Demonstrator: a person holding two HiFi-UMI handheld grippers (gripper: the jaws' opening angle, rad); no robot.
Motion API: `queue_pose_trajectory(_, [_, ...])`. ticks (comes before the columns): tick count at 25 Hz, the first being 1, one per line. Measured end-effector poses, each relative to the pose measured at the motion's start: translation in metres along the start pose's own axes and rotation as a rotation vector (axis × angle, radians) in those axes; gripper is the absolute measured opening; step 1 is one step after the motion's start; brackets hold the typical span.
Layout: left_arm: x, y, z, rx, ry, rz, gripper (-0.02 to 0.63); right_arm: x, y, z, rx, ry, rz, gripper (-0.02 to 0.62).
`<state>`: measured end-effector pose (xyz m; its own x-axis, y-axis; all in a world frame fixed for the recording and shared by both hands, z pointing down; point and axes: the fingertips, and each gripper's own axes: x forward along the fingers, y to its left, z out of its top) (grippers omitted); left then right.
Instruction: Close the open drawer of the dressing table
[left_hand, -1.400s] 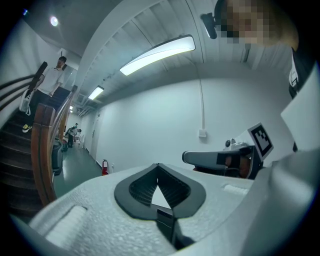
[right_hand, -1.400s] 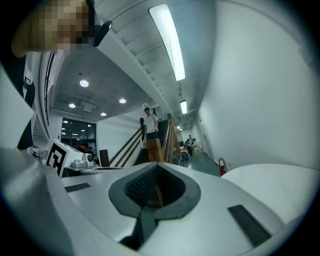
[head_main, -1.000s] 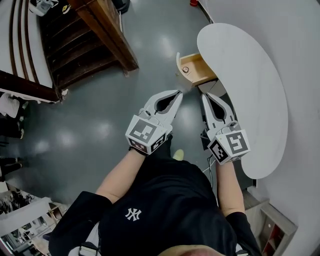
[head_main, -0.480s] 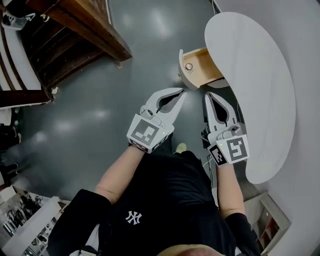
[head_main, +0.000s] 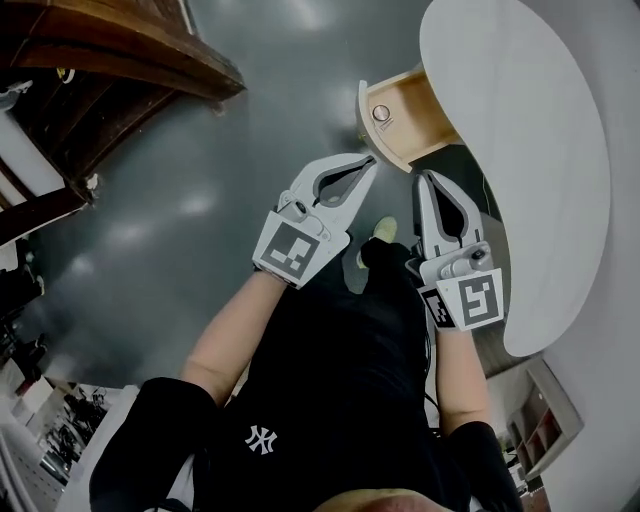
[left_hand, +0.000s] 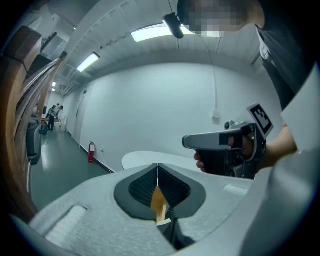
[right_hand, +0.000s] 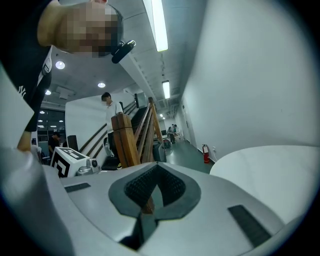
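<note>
Both hand-held grippers have come forward since a second ago and now sit closer to the drawer (head_main: 405, 118); stairs have slid toward the top-left of the head view.

Drawer is open, sticking out from under the white oval worktop (head_main: 520, 150). Light wood inside, white front with a round knob (head_main: 380, 114) facing the person.

Left hand-held gripper (head_main: 370, 160): jaws pressed together, nothing between them. Tip just beside the lower corner of the drawer front, contact can't be told. Through the gap behind its pads, the left gripper view shows a sliver of light wood.

Right hand-held gripper (head_main: 421, 177): jaws also pressed together and empty. Tip close to the drawer's side, beside the worktop edge. Its own view shows the worktop on the right and a wooden stair post (right_hand: 125, 142) on the left.

The two grippers are side by side, apart, both aimed at the drawer. A shoe (head_main: 385, 228) shows on the grey floor (head_main: 200, 200) between them. Wooden stairs (head_main: 110, 60) top left, red fire extinguisher (left_hand: 91, 151) by the far wall.
</note>
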<state>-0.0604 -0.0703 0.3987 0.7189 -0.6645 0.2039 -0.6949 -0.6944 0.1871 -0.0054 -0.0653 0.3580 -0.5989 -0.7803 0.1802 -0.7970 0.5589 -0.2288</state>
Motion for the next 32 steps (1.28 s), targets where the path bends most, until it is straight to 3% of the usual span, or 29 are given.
queue_pose_trajectory(7, [0.019,0.027,-0.069,0.005,0.039,-0.008,0.011,0.027,-0.012,-0.059,-0.019,0.041,-0.005,0.015])
queue_pose_trajectory(16, [0.05,0.058,-0.175,0.025,0.083,-0.002,0.012,0.054,-0.023,-0.15,-0.041,0.058,0.05,0.015])
queue_pose_trajectory(23, [0.067,0.075,-0.238,0.058,0.095,-0.011,0.017,0.06,-0.036,-0.186,-0.028,0.053,0.051,0.015])
queue_pose_trajectory(28, [0.078,0.085,-0.278,0.087,0.136,-0.027,0.086,0.058,-0.042,-0.201,-0.033,0.061,0.047,0.015])
queue_pose_trajectory(32, [0.09,0.087,-0.304,0.134,0.176,-0.056,0.103,0.053,-0.045,-0.209,-0.037,0.07,0.042,0.015])
